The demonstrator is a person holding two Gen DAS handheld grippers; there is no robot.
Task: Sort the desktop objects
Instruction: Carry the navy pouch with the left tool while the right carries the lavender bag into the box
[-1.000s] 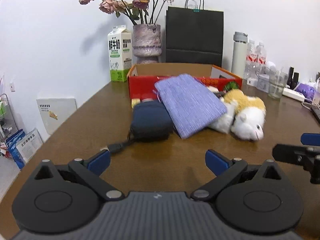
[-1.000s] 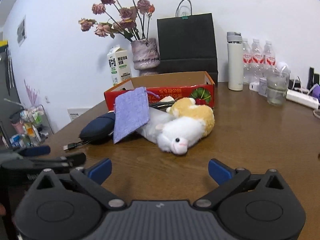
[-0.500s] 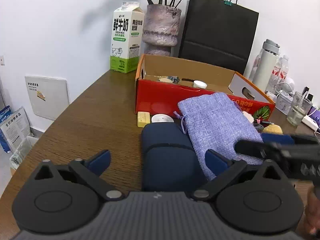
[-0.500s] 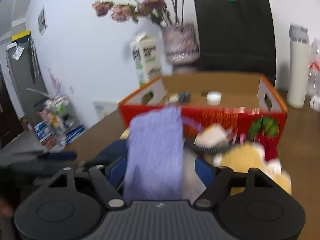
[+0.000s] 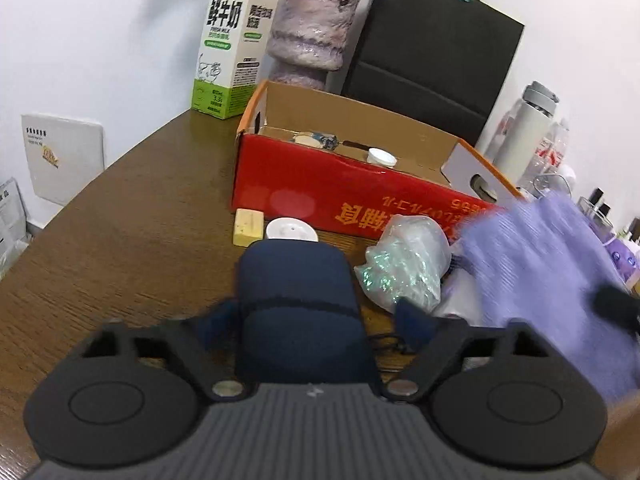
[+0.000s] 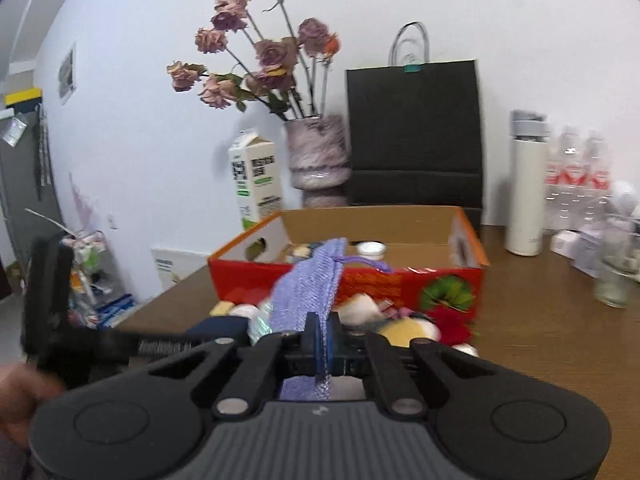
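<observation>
A navy pouch [image 5: 296,300] lies on the brown table [image 5: 120,248] between the fingers of my left gripper [image 5: 316,318]. Its jaws are closing; the left finger is at the pouch's edge, while a gap shows at the right finger. My right gripper [image 6: 322,344] is shut on a purple cloth bag [image 6: 308,284], held up off the pile; that bag [image 5: 540,272] shows blurred in the left wrist view. Behind stands an open red cardboard box [image 5: 340,196] with small items inside. A yellow-and-white plush toy [image 6: 408,330] lies before the box [image 6: 400,280].
A clear plastic bag [image 5: 404,264], a yellow block [image 5: 249,227] and a white round lid [image 5: 292,230] lie by the box. Behind it stand a milk carton [image 5: 232,40], vase [image 5: 308,36] and black paper bag [image 5: 432,52]. A white flask [image 6: 526,196], bottles and a glass [image 6: 614,264] are right.
My left gripper has moved forward over the navy pouch and its jaws have narrowed. My right gripper has closed on the purple bag and lifted it off the pouch and plush toy.
</observation>
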